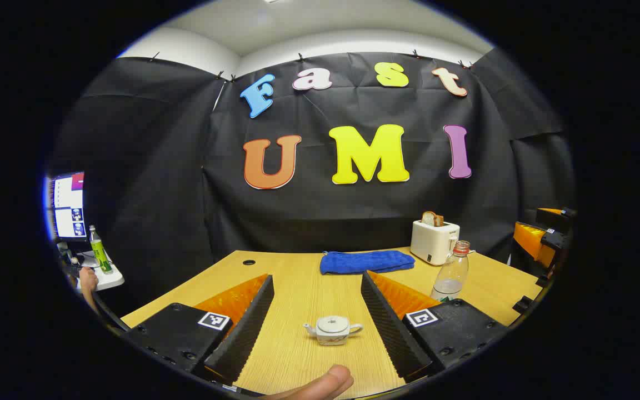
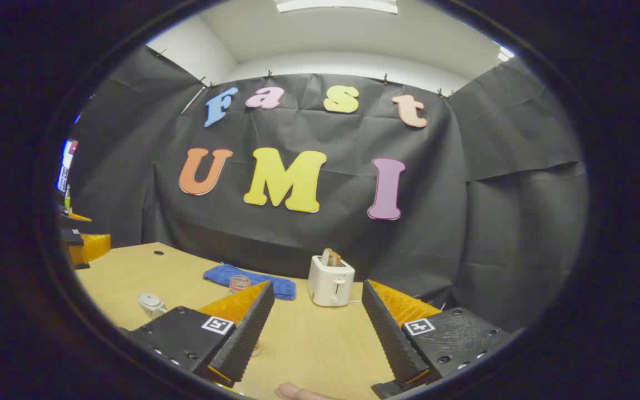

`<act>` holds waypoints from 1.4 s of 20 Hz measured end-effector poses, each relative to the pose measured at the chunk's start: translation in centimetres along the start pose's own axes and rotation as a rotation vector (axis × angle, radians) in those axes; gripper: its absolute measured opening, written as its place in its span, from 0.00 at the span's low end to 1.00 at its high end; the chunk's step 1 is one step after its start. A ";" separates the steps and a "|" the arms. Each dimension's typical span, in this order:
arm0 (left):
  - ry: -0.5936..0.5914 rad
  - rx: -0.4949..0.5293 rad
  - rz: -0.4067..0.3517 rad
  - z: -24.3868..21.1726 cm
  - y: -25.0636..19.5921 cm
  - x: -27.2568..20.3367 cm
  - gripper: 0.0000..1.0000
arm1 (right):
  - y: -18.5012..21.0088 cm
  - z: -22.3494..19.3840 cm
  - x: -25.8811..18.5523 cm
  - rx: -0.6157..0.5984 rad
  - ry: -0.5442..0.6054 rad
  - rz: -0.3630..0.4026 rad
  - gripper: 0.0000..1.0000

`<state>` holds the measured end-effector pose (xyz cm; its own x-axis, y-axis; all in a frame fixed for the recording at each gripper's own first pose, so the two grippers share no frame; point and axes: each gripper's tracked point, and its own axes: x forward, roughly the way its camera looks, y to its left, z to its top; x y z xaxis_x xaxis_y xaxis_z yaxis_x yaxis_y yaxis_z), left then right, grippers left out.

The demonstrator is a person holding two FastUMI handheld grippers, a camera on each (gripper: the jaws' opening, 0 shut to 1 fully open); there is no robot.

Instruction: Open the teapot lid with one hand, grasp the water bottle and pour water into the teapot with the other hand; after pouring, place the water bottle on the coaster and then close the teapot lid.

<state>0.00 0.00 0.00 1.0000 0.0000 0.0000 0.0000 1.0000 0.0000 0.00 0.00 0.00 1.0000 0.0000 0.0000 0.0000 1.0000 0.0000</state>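
Observation:
A small white teapot (image 1: 333, 329) with its lid on stands on the wooden table (image 1: 298, 361), between the fingers of my left gripper (image 1: 316, 276), which is open and holds nothing. The clear water bottle (image 1: 452, 272) with a red cap stands upright to the right, just beyond that gripper's right finger. In the right gripper view the teapot (image 2: 150, 303) sits at the left, and the bottle's cap (image 2: 239, 282) peeks over the left finger of my right gripper (image 2: 318, 284), open and empty. The right gripper (image 1: 542, 239) also appears at the left gripper view's far right.
A folded blue cloth (image 1: 367, 261) lies at the table's back, beside a white toaster (image 1: 434, 240) holding bread. A cable hole (image 1: 249, 261) marks the back left. A side desk off the left holds a monitor (image 1: 69, 205) and a green bottle (image 1: 99, 250).

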 end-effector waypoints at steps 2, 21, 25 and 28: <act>0.005 0.015 0.005 -0.4 0.1 0.2 0.99 | 0.0 -0.2 0.0 -0.006 0.005 0.014 0.95; 0.060 0.022 -0.013 -2.4 -0.3 1.2 0.99 | 0.4 -1.6 0.7 -0.018 0.060 0.013 0.95; 0.045 0.000 -0.040 -2.4 -1.1 1.8 0.99 | 0.4 -1.9 0.8 -0.026 0.065 0.011 0.95; 0.010 -0.042 -0.059 -3.2 -1.4 4.1 0.99 | 0.4 -2.0 0.9 -0.030 0.069 0.006 0.97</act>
<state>4.15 -1.39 -3.16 0.9982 -0.0597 -0.0091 0.0592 0.9974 -0.0422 0.92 0.45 -1.97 0.9976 0.0050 -0.0690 -0.0070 0.9995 -0.0294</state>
